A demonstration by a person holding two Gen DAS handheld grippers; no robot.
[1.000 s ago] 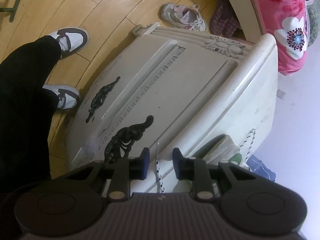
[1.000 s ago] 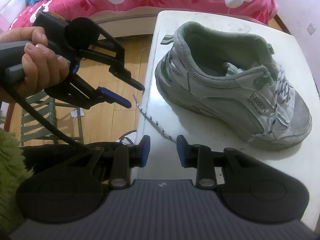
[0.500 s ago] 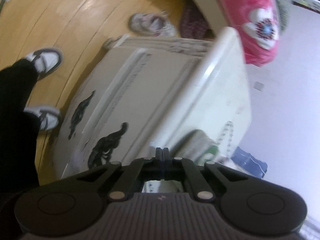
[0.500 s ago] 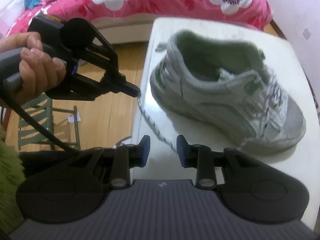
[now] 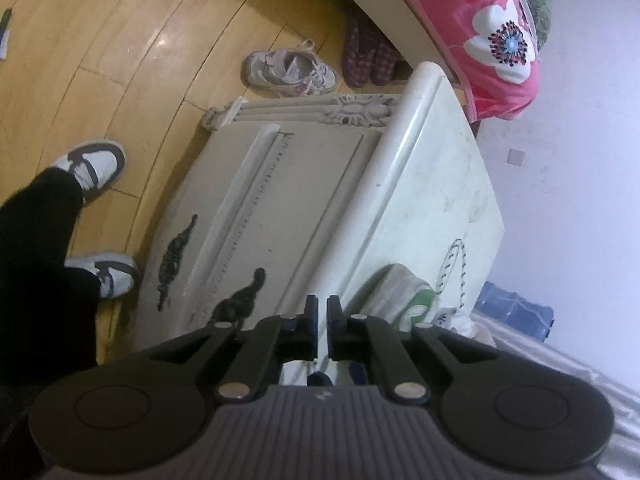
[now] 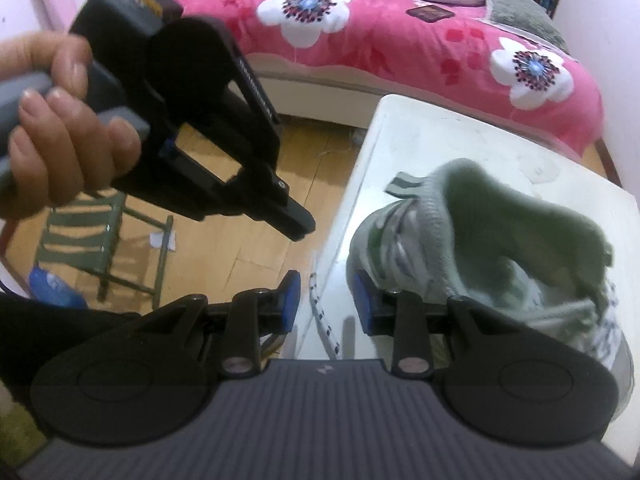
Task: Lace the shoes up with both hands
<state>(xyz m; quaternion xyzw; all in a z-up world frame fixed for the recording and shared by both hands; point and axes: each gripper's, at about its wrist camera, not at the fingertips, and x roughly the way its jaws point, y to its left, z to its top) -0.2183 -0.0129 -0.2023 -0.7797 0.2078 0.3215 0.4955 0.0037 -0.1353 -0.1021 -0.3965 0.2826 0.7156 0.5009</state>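
A grey-white sneaker (image 6: 500, 248) with a green lining lies on the white cabinet top (image 6: 400, 128); its heel (image 5: 400, 296) shows in the left wrist view. Its speckled white lace (image 6: 322, 320) trails along the cabinet's left edge, and a loop of lace (image 5: 456, 264) rests beside the heel. My right gripper (image 6: 324, 284) is open, with the lace lying between its blue pads (image 6: 290, 292) untouched. My left gripper (image 6: 298, 224), held by a hand, hangs above and left of the lace end. Its jaws (image 5: 322, 308) are easing apart to a thin slit. I see no lace reaching its tip.
A bed with a pink flowered cover (image 6: 400, 40) stands behind the cabinet. A green folding stool (image 6: 104, 236) is on the wooden floor at left. A person's legs and sneakers (image 5: 96, 164), a small pink shoe (image 5: 288, 68) and plaid slippers (image 5: 366, 60) are around the cabinet front (image 5: 280, 208).
The left gripper shut where the lace end was and rose. The right gripper moved in over the cabinet's left edge, so the lace now lies between its fingers.
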